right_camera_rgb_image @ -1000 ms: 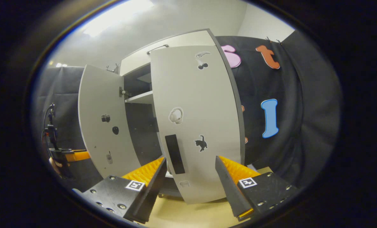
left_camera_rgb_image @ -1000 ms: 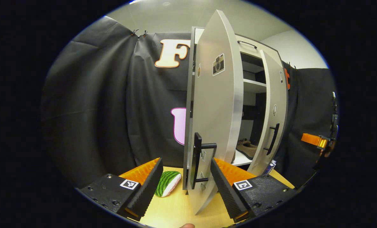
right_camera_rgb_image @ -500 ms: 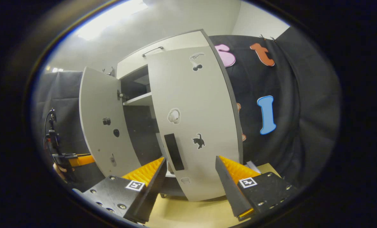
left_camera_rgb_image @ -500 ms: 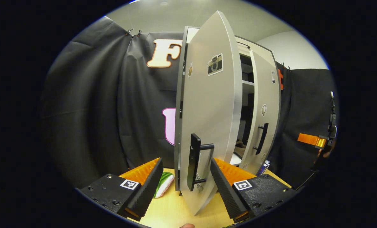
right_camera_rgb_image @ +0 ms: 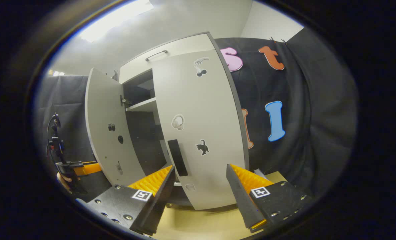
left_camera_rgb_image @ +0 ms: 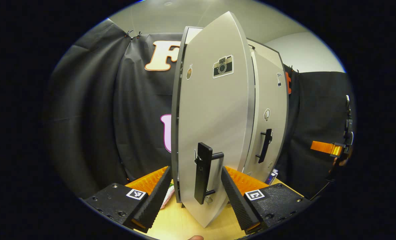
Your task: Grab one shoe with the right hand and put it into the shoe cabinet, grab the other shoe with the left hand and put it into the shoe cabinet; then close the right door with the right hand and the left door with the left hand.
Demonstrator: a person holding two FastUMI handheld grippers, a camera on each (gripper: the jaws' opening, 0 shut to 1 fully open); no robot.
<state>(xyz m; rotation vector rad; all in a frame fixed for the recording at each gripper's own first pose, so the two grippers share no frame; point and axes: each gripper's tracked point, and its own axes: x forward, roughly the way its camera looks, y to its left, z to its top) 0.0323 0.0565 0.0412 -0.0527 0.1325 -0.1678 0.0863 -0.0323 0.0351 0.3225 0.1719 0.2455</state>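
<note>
The grey shoe cabinet (right_camera_rgb_image: 171, 55) stands on a wooden table (left_camera_rgb_image: 178, 223). In the left gripper view its left door (left_camera_rgb_image: 214, 116) stands partly open, edge toward me. The door's black handle (left_camera_rgb_image: 202, 173) lies between the fingers of my open left gripper (left_camera_rgb_image: 194, 196); I cannot tell if they touch. Behind it the right door (left_camera_rgb_image: 271, 110) looks almost shut. In the right gripper view my open right gripper (right_camera_rgb_image: 199, 196) faces the right door (right_camera_rgb_image: 201, 110), close to its black handle (right_camera_rgb_image: 177, 162). The left door (right_camera_rgb_image: 104, 123) hangs open, and a shelf (right_camera_rgb_image: 144, 105) shows in the gap.
A small soft toy (left_camera_rgb_image: 166, 200) lies on the table left of the cabinet's foot. A small packet (left_camera_rgb_image: 272, 176) lies by the cabinet's right foot. The right gripper (left_camera_rgb_image: 327, 146) shows far right in the left gripper view, the left gripper (right_camera_rgb_image: 78, 166) far left in the right gripper view.
Both doors have swung toward shut. The right door went from half open to almost shut, and the left door narrowed the gap, covering the shoes on the lower shelf.
</note>
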